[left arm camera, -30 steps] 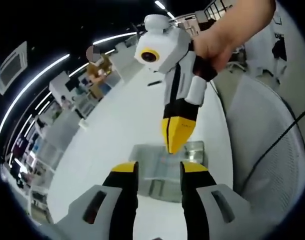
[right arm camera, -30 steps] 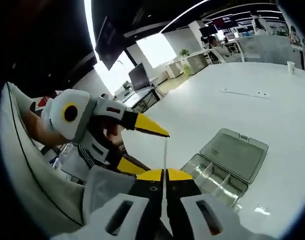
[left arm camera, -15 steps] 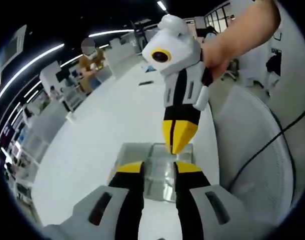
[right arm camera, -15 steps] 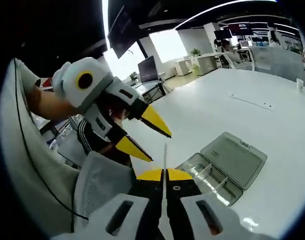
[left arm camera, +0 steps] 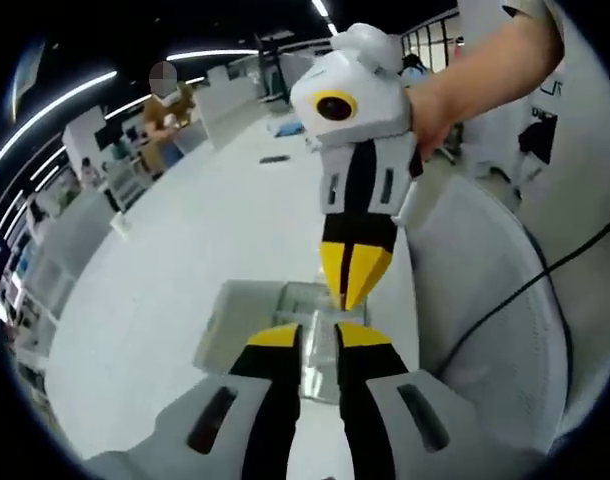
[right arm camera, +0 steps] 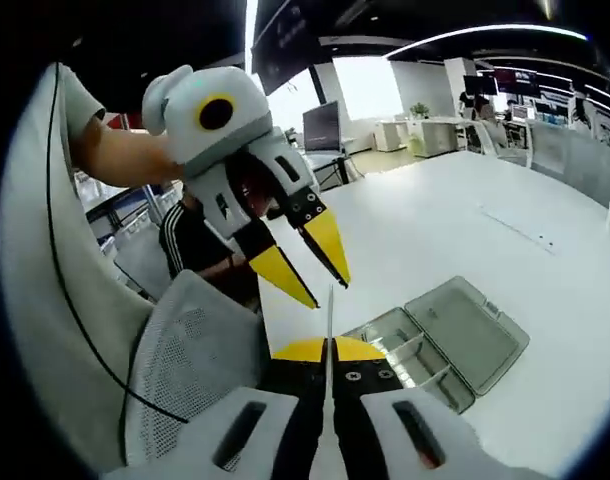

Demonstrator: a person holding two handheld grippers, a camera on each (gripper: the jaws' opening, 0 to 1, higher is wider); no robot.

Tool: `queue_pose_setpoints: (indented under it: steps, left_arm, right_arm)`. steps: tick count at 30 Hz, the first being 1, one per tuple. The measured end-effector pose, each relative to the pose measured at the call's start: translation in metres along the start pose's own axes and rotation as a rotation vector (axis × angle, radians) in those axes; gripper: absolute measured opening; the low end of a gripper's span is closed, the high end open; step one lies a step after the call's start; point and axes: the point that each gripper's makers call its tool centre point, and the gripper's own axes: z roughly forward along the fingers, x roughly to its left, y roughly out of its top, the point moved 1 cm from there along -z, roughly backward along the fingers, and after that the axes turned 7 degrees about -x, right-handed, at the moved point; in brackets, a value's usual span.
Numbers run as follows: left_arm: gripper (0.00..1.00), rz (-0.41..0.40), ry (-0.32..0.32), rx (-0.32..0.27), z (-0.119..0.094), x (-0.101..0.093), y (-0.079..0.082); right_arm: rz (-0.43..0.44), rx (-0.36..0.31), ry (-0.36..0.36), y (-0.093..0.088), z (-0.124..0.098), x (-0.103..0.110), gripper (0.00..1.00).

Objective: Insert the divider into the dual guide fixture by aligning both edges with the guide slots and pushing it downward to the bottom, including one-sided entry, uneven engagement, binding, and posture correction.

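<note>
Clear, edge-on divider (right arm camera: 330,325) is pinched in the right tongs (right arm camera: 330,350); left tongs (left arm camera: 318,336) gape above the half-hidden fixture (left arm camera: 247,318).

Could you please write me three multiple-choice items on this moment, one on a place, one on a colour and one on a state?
1. Where does the clear box rest?
A. on the white table
B. on the mesh chair
C. on the floor

2. What colour are the tips of the left tongs?
A. red
B. yellow
C. blue

3. In what state are the right tongs?
A. wide open and empty
B. shut on the divider
C. shut on a cable

Answers:
1. A: in the right gripper view the box lies with its lid swung open on the white table, beside the mesh chair.
2. B: both tips are yellow on black and white bodies.
3. B: the jaws meet on the thin clear divider, which rises between them, while the left tongs stand open and empty.
</note>
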Motion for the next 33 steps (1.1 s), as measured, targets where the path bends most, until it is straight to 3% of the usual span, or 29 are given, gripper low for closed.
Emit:
queue_pose_setpoints:
  steps: [16, 33]
  left_arm:
    - [0.03, -0.044, -0.08, 0.037, 0.002, -0.012, -0.007]
    - [0.01, -0.127, -0.158, 0.082, 0.004, -0.022, -0.013]
  right_arm:
    - [-0.132, 0.033, 0.057, -0.005, 0.002, 0.008, 0.0]
    - [-0.196, 0.044, 0.089, -0.009, 0.002, 0.016, 0.0]
